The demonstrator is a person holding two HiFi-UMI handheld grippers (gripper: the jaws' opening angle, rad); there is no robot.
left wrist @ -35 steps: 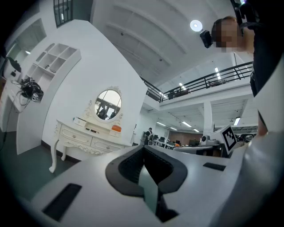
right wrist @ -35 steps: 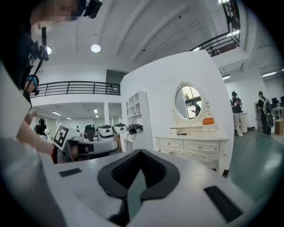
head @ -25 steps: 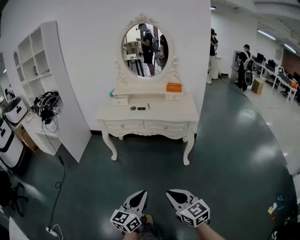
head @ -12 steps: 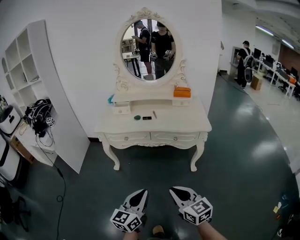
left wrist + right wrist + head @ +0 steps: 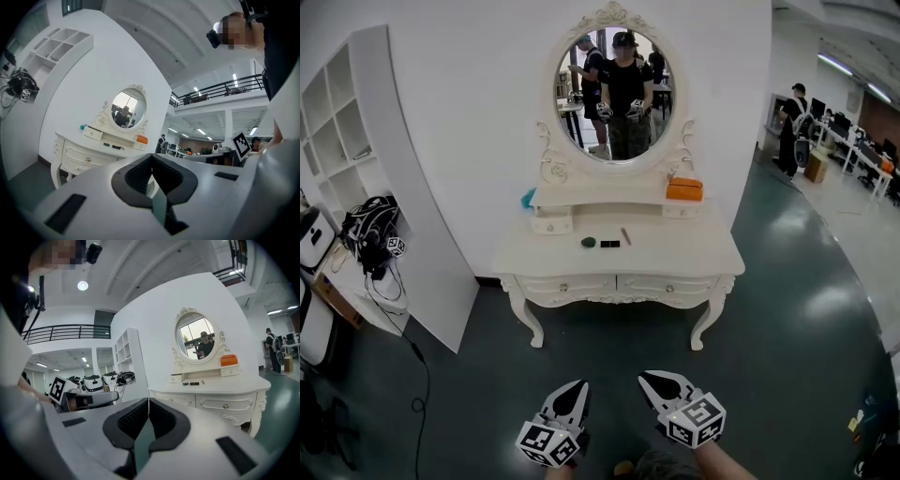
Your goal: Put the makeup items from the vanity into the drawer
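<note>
A white vanity (image 5: 712, 255) with an oval mirror (image 5: 616, 94) stands against the wall ahead. On its top lie a dark green round item (image 5: 589, 242), a small black item (image 5: 609, 244) and a thin stick-like item (image 5: 626, 236). An orange box (image 5: 684, 189) sits on the raised shelf. Two closed drawers (image 5: 565, 286) run along the front. My left gripper (image 5: 578, 386) and right gripper (image 5: 649, 380) are low in the head view, well short of the vanity, both shut and empty. The left gripper view shows the vanity (image 5: 75, 151) to the left, the right gripper view shows the vanity (image 5: 220, 394) to the right.
A white cubby shelf (image 5: 347, 122) stands at the left, with a black headset (image 5: 370, 234) on a low stand below it and a cable (image 5: 417, 370) on the dark floor. People (image 5: 792, 131) stand by desks at the far right.
The vanity has grown larger and shifted right in the head view as I walked toward it. A person holding grippers now shows in the mirror. Both grippers stay shut.
</note>
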